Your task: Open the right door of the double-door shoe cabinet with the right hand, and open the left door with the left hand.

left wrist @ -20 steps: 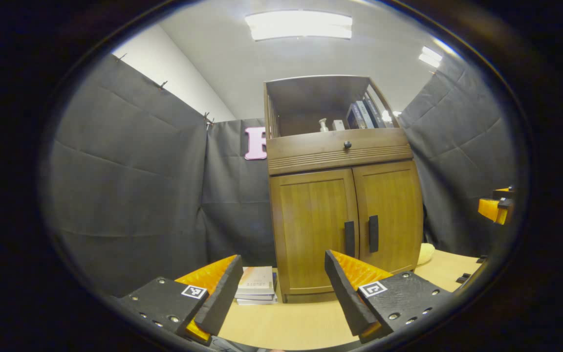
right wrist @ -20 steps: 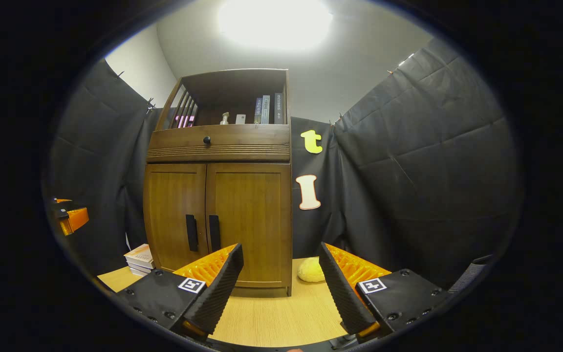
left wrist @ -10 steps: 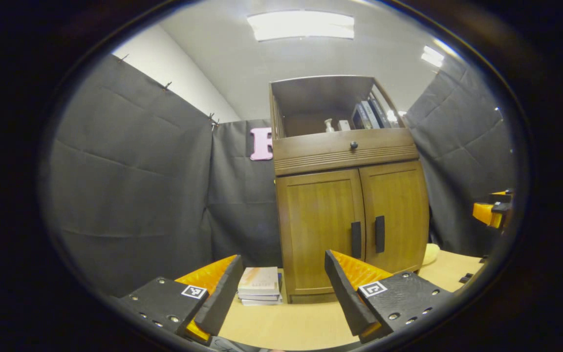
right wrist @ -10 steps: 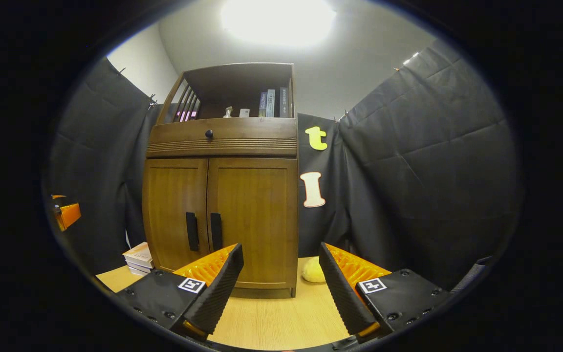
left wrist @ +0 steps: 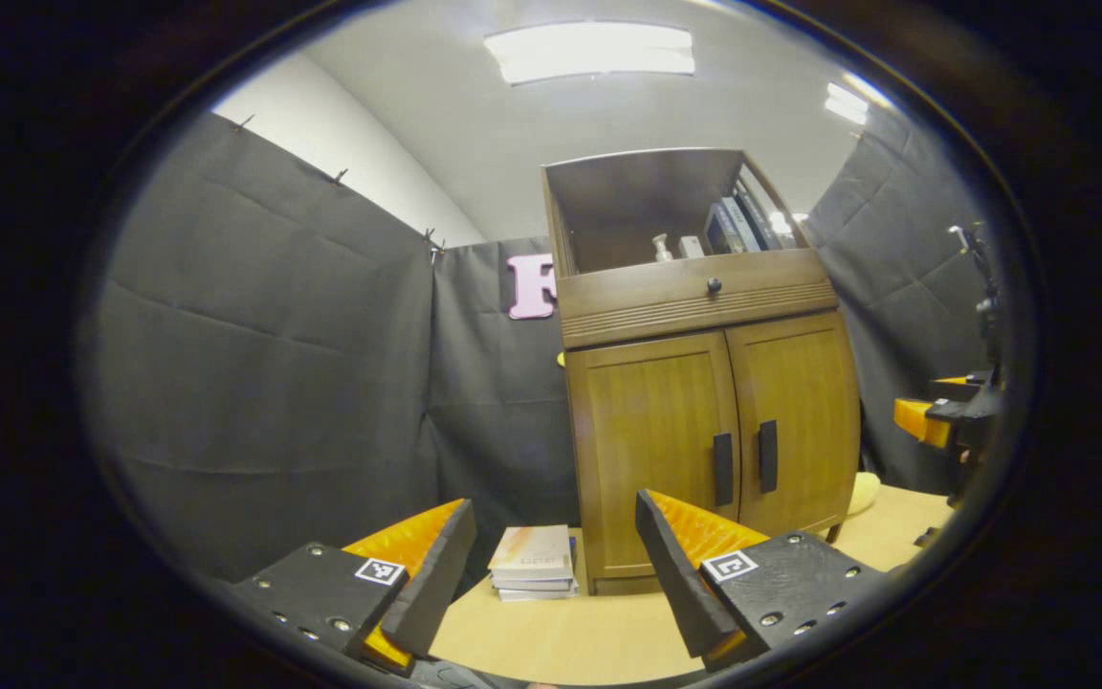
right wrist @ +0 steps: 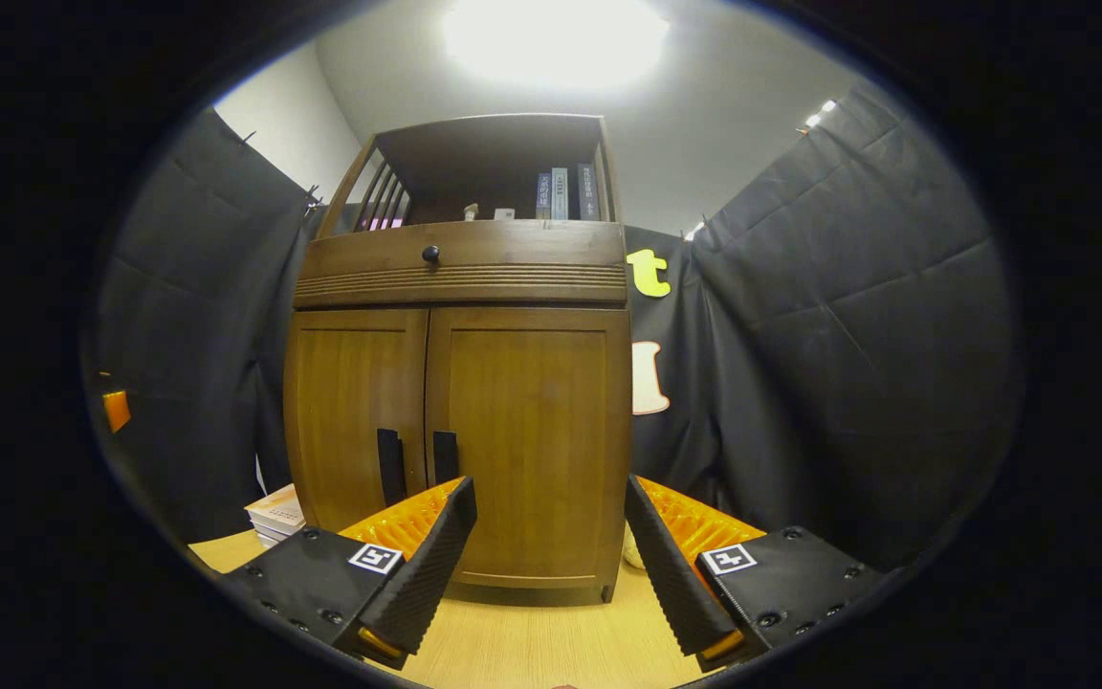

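Black quilted cloth walls (left wrist: 264,364), white ceiling (left wrist: 474,124), bright ceiling light panel (left wrist: 589,50), pale wooden tabletop (right wrist: 532,641)

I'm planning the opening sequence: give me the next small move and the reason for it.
Probably ease the right hand-held gripper forward and a little left, toward the right door's handle. Both doors are shut, the open fingers hold nothing, and the handle sits left of the gap between them. The left hand-held gripper is open too, farther from the cabinet.

The left gripper (left wrist: 551,565) is holding its fingers spread wide with nothing between them. The right gripper (right wrist: 551,560) is likewise gaping wide, gripping nothing, both pointing toward the shoe cabinet (right wrist: 460,383).
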A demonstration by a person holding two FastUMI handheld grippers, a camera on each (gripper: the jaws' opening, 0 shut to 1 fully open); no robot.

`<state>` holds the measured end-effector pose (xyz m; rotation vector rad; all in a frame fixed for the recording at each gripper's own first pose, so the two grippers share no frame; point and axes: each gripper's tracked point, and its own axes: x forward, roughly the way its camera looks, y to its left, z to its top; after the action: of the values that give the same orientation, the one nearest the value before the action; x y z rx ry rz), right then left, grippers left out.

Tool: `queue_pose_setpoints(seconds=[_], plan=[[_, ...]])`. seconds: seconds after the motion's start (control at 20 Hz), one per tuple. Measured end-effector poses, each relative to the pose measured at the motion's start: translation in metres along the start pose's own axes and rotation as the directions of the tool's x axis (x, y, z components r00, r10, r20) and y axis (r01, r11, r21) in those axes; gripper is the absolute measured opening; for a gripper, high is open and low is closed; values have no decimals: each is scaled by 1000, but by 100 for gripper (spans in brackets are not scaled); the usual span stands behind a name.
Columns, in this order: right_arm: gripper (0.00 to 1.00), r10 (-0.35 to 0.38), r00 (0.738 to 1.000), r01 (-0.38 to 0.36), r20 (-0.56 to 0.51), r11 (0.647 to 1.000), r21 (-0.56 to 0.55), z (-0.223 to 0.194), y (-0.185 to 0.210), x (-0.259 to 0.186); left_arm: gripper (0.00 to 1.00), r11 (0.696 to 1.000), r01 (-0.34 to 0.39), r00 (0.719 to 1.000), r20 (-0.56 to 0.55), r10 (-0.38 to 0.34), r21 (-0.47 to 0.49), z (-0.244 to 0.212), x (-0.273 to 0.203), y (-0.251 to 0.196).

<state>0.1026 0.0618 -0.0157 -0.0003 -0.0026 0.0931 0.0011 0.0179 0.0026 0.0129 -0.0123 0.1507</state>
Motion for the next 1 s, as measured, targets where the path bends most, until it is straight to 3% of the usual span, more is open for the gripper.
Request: queue_pose_setpoints(seconds=[1.0], plan=[[98,140,987,-133,-78,987,94,-41,98,142,99,985,-164,985,-43,167,54,-5,-13,41]])
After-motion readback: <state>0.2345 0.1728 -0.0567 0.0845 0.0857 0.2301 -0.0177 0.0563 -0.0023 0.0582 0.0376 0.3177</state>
